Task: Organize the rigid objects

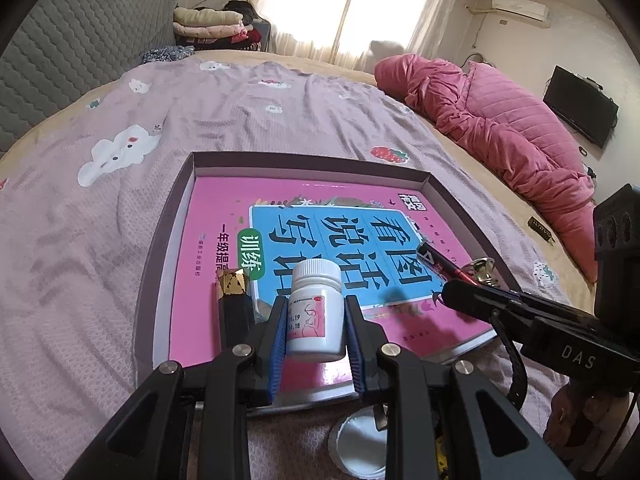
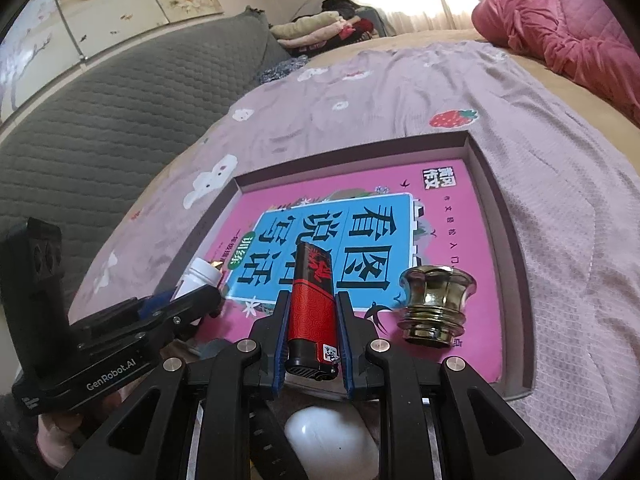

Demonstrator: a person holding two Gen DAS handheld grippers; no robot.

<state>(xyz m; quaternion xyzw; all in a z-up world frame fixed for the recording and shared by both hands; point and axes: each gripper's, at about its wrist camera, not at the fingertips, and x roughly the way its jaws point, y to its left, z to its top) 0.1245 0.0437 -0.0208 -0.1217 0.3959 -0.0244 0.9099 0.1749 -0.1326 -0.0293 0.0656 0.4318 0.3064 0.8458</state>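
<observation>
**Two grippers, each holding an item over a shallow box**

A white pill bottle [image 1: 316, 312] sits clenched upright in the left gripper [image 1: 316, 320]. The right gripper [image 2: 312, 320] grips a red-and-black lighter [image 2: 312, 312]. Both are above a pink book [image 2: 360, 240] lying in a shallow box [image 2: 492, 200], beside a brass knob [image 2: 436, 304], on a lilac bedspread [image 1: 120, 200].

Both grippers [image 1: 316, 312] [image 2: 311, 308] clamped, angled downward

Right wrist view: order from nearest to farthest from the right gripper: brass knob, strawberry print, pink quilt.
1. Shiny brass fluted knob, just right of the right gripper, on the book.
2. Red strawberry print, beyond the tray.
3. Crumpled pink quilt, far right.
</observation>
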